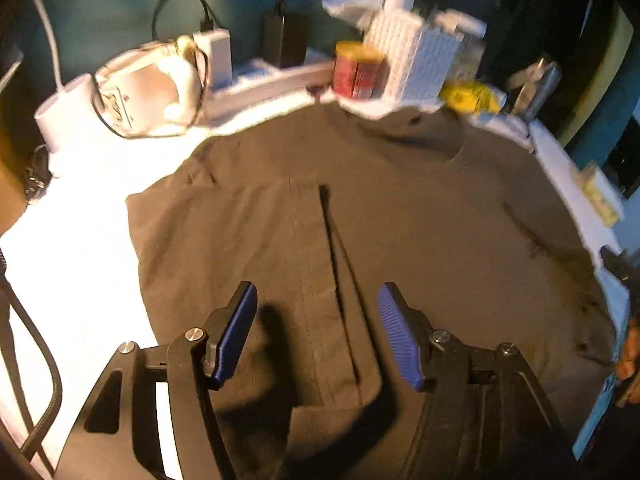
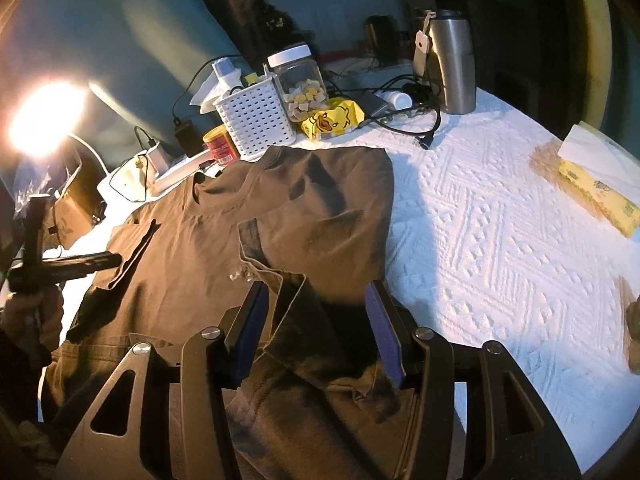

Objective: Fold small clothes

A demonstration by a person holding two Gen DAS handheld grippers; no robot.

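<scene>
Lying on the white surface (image 2: 500, 208), the brown shirt (image 2: 208, 240) has its right side folded inward. Left tool (image 1: 318, 334) and right tool (image 2: 316, 330) both hover released above the cloth.

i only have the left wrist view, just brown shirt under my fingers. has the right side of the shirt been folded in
Observer: Yes. In the right wrist view the right side of the brown shirt lies folded over its middle, edge straight against the white table cover.
Operator: right gripper holding any of it
Observer: No. The right gripper is open, with rumpled cloth under it and nothing pinched.
Operator: anything close to that folded edge
Observer: A black cable end lies on the cover just beyond the shirt's far corner, not touching it.
</scene>
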